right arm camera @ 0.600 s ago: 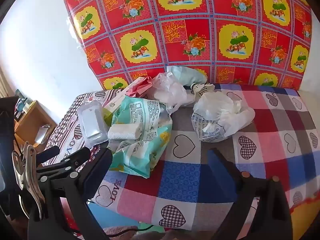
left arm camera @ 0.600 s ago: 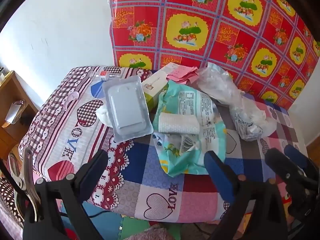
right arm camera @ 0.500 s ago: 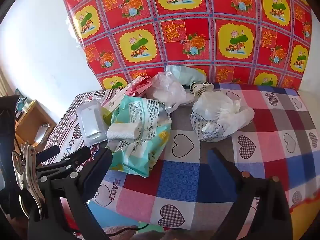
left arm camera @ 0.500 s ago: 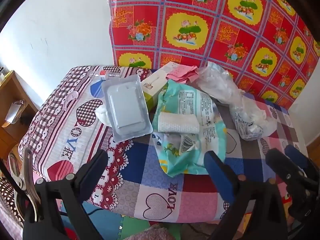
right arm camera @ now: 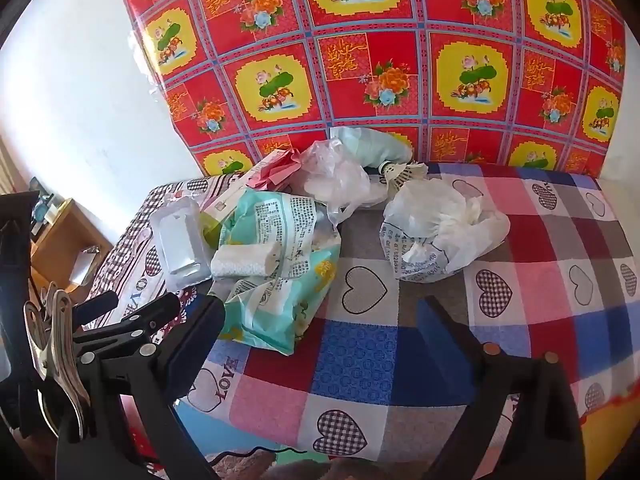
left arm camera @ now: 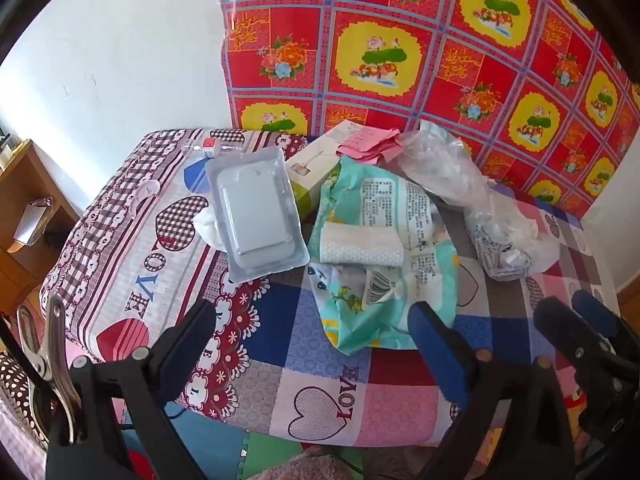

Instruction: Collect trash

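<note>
Trash lies heaped on a table with a patchwork heart cloth (left arm camera: 280, 320) (right arm camera: 520, 280). A crumpled teal printed bag (left arm camera: 384, 248) (right arm camera: 280, 264) has a white paper roll (left arm camera: 360, 246) (right arm camera: 244, 262) lying on it. Left of it sits a clear plastic blister tray (left arm camera: 256, 212) (right arm camera: 178, 240). A white bag stuffed with tissue (left arm camera: 512, 240) (right arm camera: 436, 232) lies to the right. Clear crumpled plastic (left arm camera: 444, 164) (right arm camera: 336, 176), pink paper (left arm camera: 368, 140) and a box (left arm camera: 316, 164) lie behind. My left gripper (left arm camera: 310, 334) and right gripper (right arm camera: 320, 328) both hover open and hold nothing, near the table's front edge.
A red and yellow floral sheet (left arm camera: 400, 52) hangs on the wall behind the table. A shuttlecock (right arm camera: 400, 172) lies at the back. A wooden shelf (left arm camera: 24, 208) stands to the left. Foam floor mats (left arm camera: 240, 452) show below the table edge. My right gripper's fingers (left arm camera: 580, 320) show at lower right.
Both views have shifted only slightly; the trash has not moved and both grippers stay open.
</note>
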`<state>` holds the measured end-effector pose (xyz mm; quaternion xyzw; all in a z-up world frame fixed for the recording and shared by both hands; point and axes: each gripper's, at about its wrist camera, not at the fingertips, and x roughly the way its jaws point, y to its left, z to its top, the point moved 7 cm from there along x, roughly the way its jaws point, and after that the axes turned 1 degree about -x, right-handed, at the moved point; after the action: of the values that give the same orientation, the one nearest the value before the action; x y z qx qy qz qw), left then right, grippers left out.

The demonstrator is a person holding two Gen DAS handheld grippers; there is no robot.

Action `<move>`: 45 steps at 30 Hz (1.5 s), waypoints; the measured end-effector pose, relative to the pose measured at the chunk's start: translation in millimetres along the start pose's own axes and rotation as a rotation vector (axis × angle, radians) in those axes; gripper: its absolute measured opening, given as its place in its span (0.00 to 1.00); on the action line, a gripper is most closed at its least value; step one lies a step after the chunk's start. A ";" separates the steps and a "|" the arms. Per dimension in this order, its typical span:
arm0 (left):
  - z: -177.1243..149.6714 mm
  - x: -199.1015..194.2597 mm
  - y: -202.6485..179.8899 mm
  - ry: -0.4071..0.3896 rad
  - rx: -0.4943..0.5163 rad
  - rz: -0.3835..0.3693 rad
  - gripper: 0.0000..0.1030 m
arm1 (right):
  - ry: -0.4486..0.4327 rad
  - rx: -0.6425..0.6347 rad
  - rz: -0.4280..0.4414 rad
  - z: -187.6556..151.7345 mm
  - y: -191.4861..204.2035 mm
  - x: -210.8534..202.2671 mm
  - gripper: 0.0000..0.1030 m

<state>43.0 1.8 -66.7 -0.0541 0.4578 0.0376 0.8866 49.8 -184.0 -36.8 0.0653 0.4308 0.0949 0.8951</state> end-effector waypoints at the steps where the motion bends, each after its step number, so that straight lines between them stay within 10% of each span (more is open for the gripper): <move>1: 0.3 0.0 0.0 0.001 0.001 0.000 0.96 | 0.001 -0.001 0.001 0.3 0.4 0.5 0.96; 45: 3.4 4.2 4.1 0.011 -0.001 0.007 0.96 | 0.010 -0.011 0.002 3.6 4.1 6.9 0.96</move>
<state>47.6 6.4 -68.4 -0.0533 0.4629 0.0407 0.8839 56.4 -178.6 -39.0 0.0603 0.4345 0.0982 0.8933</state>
